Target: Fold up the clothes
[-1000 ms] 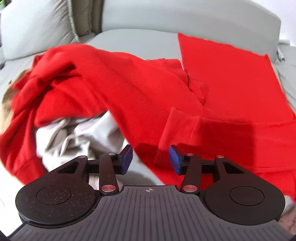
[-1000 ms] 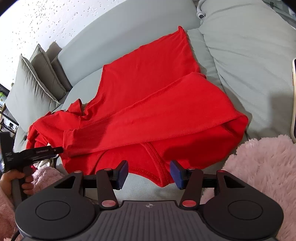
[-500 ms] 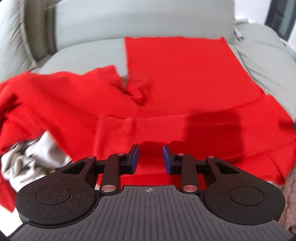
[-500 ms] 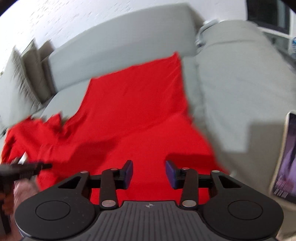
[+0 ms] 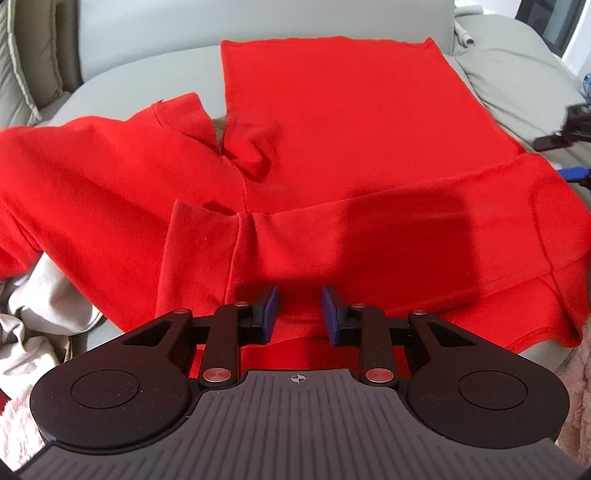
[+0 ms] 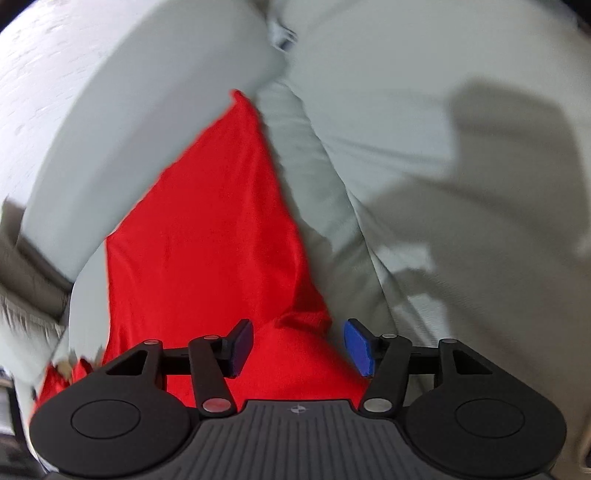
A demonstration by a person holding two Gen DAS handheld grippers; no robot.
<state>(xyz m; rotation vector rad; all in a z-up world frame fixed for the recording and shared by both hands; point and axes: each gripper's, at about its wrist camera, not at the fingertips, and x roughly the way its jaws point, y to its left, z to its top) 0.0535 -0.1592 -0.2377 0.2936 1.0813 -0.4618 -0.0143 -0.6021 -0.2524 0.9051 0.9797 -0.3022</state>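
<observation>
A red sweatshirt (image 5: 332, 129) lies spread on the grey sofa seat, with a sleeve folded across its near part and a crumpled part at the left. My left gripper (image 5: 300, 317) hovers low over the near edge. Its jaws are narrowed, with red cloth in the gap, and I see no pad pressing on it. In the blurred right wrist view, my right gripper (image 6: 299, 347) is over the sweatshirt's (image 6: 207, 240) right edge. Its jaws are opening, red cloth lies under and between them, and nothing is gripped.
A crumpled pale grey garment (image 5: 44, 295) lies under the red cloth at the left. The sofa backrest (image 5: 166, 33) and a cushion (image 5: 22, 59) stand behind. Bare seat (image 6: 443, 166) stretches to the right of the sweatshirt. Fluffy pink fabric (image 5: 581, 387) shows at the near right.
The left gripper swung right from the pile to the near edge and its jaws narrowed. The right gripper swept right to the sweatshirt's right edge; its jaws narrowed, then widened again.
</observation>
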